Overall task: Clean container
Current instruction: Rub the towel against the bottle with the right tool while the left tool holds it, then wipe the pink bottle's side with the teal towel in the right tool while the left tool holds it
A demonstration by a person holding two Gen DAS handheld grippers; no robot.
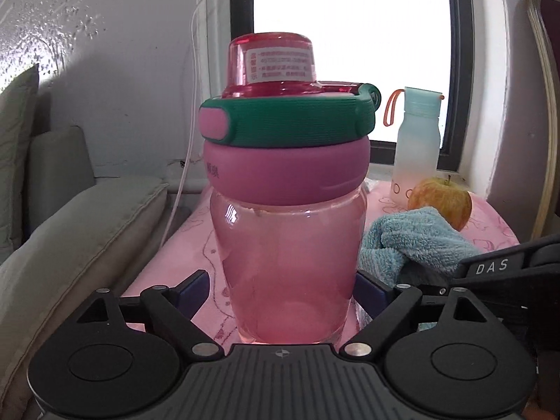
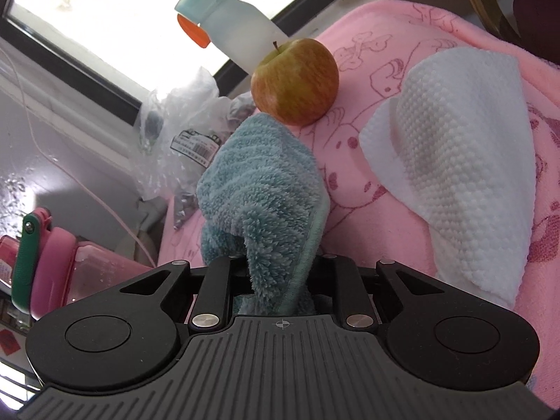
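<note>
The pink bottle (image 1: pixel 287 217) stands upright on the pink cloth (image 2: pixel 437 28), apparently gripped between the left gripper (image 1: pixel 281 290) fingers; at 3 o'clock, the blue towel (image 2: pixel 259 189) is clenched by the right gripper (image 2: pixel 280 273).

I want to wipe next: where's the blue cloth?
The blue cloth is pinched in the right claw, just right of the pink bottle, before the apple.

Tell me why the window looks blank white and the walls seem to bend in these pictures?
Left wrist view: the window is overexposed, so nothing outside shows, and it backlights the pink bottle, which glows; the fisheye lens bows the window frame and darkens the corners. Right wrist view: the same glare and curving, on a tilted scene; the blue towel close to the lens looks oversized.
</note>
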